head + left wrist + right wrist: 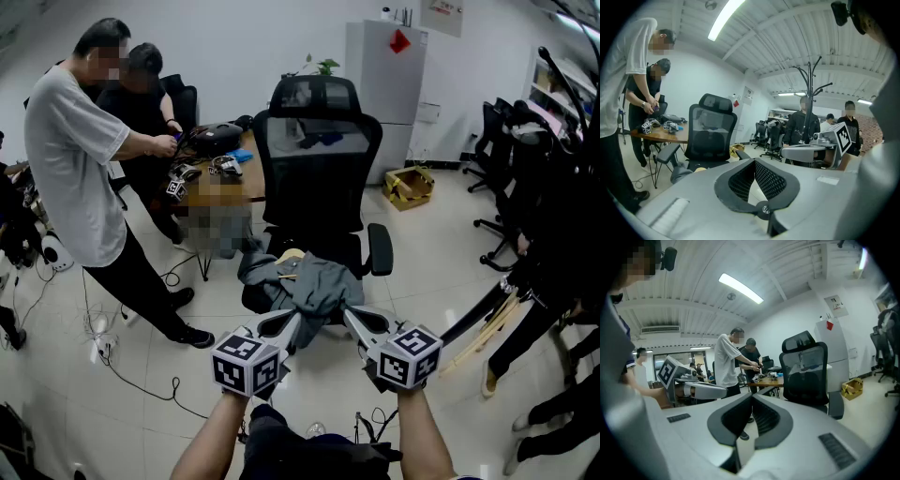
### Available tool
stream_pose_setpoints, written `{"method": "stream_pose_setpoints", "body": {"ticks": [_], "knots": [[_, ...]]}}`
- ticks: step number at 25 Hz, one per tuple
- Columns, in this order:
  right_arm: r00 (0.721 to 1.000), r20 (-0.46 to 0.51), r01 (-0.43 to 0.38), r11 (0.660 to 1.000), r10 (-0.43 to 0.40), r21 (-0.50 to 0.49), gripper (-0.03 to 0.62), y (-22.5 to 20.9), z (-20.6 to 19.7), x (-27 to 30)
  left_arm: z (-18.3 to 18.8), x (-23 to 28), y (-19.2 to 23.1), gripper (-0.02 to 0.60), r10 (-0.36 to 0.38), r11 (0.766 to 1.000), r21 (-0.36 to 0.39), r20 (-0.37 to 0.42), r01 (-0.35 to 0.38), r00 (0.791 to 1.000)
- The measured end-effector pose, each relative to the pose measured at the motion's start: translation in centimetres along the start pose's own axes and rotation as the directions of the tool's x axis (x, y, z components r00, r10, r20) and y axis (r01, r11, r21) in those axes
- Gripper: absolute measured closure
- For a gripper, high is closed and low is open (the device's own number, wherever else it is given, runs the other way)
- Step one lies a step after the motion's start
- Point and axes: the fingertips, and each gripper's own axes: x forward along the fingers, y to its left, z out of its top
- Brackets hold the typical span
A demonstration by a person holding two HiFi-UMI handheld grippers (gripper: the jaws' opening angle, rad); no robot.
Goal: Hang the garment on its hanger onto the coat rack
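**Both claws clenched and empty, garment lying on the chair**

The grey garment (317, 286) lies crumpled on the seat of a black office chair (317, 159), with its wooden hanger (289, 257) showing at the heap's far left. The chair stands just off the right end of the wooden table (242, 186), whose top is cluttered with gear. Two people (73, 159) work at the table's left end.

The left gripper (292, 323) and the right gripper (351, 316) point at the garment's near edge. Each has its jaws pressed together at the tips with nothing between them. The black coat rack (809, 82) rises behind the right gripper in the left gripper view, and more people stand around it. A cardboard box (410, 186) sits on the floor beyond the chair.
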Motion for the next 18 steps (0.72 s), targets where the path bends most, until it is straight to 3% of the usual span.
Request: {"method": "stream_pose_setpoints", "body": {"ticks": [11, 18], "knots": [[1.0, -0.018, 0.025, 1.0, -0.025, 0.015, 0.594, -2.7, 0.1, 4.0, 0.6, 2.8, 3.9, 0.58, -0.015, 1.0, -0.014, -0.008, 0.015, 1.0], [0.997, -0.057, 0.048, 0.999, -0.047, 0.021, 0.594, -6.8, 0.7, 9.7, 1.8, 8.0, 9.9, 0.579, -0.044, 0.999, -0.031, -0.031, 0.043, 0.999]]}}
